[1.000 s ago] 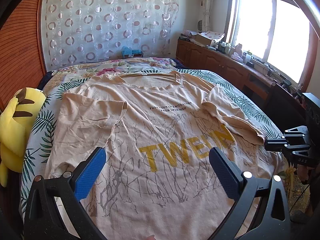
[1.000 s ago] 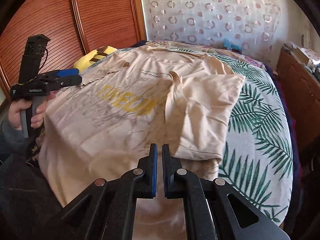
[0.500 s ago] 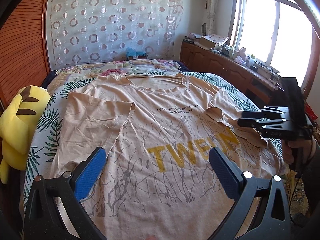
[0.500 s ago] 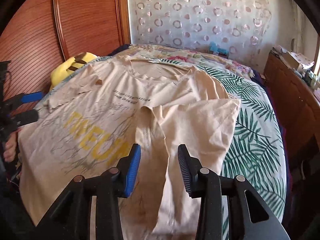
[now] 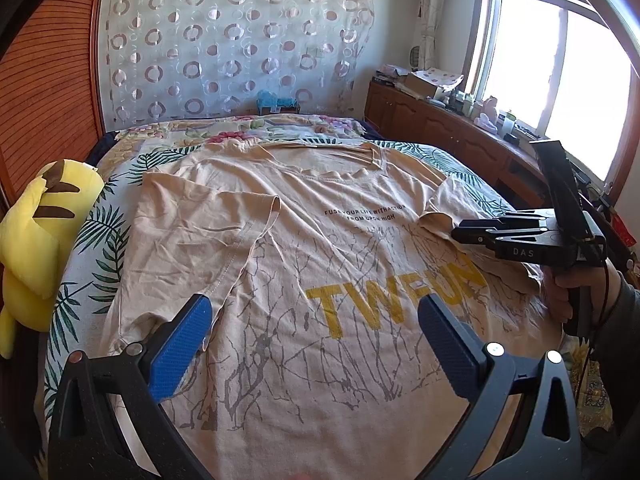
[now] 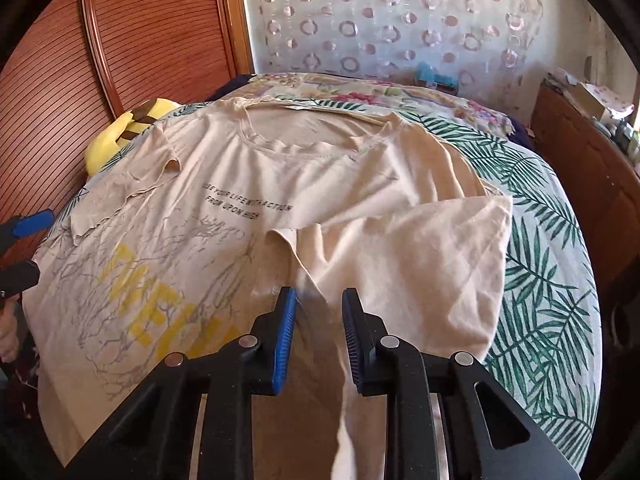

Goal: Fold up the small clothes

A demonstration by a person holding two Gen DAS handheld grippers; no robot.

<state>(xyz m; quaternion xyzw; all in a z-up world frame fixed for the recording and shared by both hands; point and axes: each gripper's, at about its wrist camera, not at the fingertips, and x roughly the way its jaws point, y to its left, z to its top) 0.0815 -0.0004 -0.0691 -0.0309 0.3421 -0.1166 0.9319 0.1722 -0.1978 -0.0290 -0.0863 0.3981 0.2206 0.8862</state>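
Observation:
A beige T-shirt (image 5: 320, 248) with yellow letters lies flat, front up, on the bed; it also shows in the right wrist view (image 6: 320, 184). Both sleeves are folded inward onto the chest. My left gripper (image 5: 316, 320) is open wide and empty above the shirt's lower part. My right gripper (image 6: 318, 312) is open with a narrower gap, empty, over the folded right sleeve (image 6: 408, 248). The right gripper also shows in the left wrist view (image 5: 460, 232) at the shirt's right edge, above the sleeve.
A yellow plush toy (image 5: 44, 224) lies at the bed's left edge by the wooden wardrobe (image 6: 132, 40). The leaf-print bedsheet (image 6: 552, 280) shows to the right. A wooden cabinet (image 5: 448, 136) runs under the window. A sheer curtain (image 5: 236, 44) hangs behind the bed.
My right gripper opened from shut, then narrowed its gap a little, and moved forward over the folded right sleeve. My left gripper stayed open and shifted slightly.

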